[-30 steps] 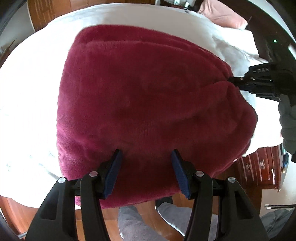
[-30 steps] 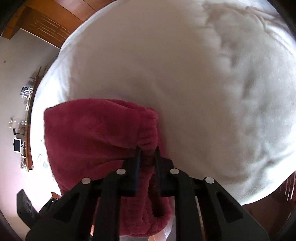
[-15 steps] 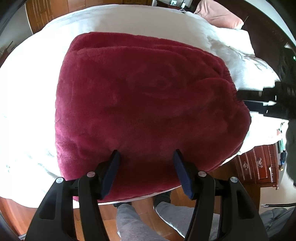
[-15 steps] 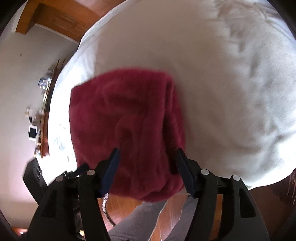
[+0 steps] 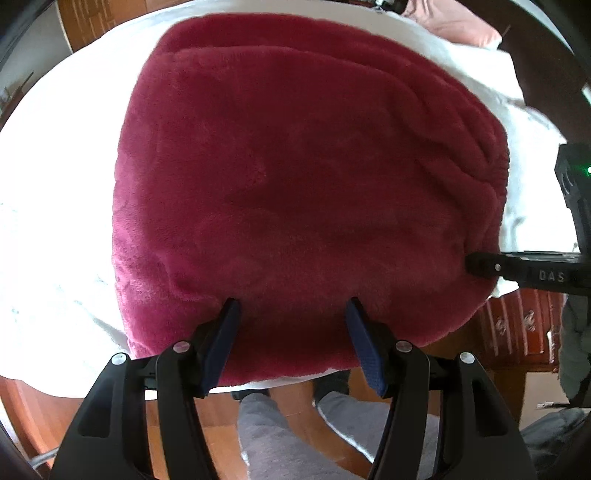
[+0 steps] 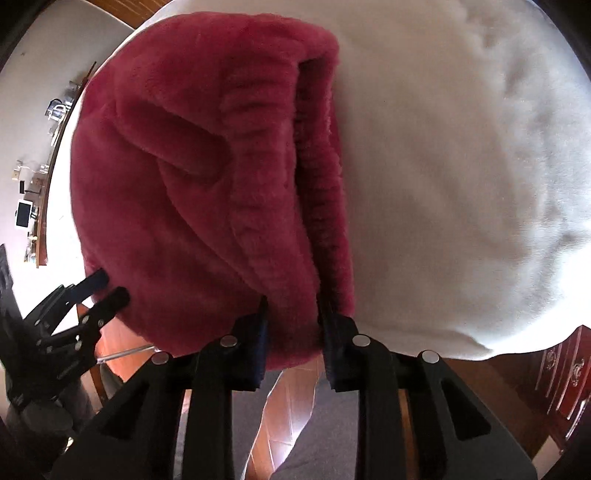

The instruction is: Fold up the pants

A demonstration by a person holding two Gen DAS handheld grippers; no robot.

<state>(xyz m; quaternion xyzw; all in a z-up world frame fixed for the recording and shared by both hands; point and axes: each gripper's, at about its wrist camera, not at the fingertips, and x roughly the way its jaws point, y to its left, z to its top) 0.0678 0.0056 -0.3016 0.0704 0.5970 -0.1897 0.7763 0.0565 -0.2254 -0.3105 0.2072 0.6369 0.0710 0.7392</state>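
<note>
The dark red fleece pants (image 5: 295, 177) lie folded into a thick pad on the white bed (image 5: 55, 221), near its front edge. My left gripper (image 5: 292, 301) hovers open over the pad's near edge; in the right wrist view the left gripper (image 6: 109, 286) stands at the pad's left side. My right gripper (image 6: 292, 301) is closing on the near corner by the ribbed waistband (image 6: 321, 184), and the plush fills the gap between its pads. In the left wrist view the right gripper (image 5: 476, 264) meets the pad's right edge.
White bedding (image 6: 461, 166) spreads to the right of the pants. A pink pillow (image 5: 461, 26) lies at the far end. A wooden dresser (image 5: 517, 325) stands beside the bed. A person's legs in grey trousers (image 5: 273, 435) stand on the wooden floor below the bed's edge.
The right gripper let go of the waistband, opened wide, slid to the pad's near corner and has narrowed again. The folded pants now lie flatter. The left gripper has barely moved.
</note>
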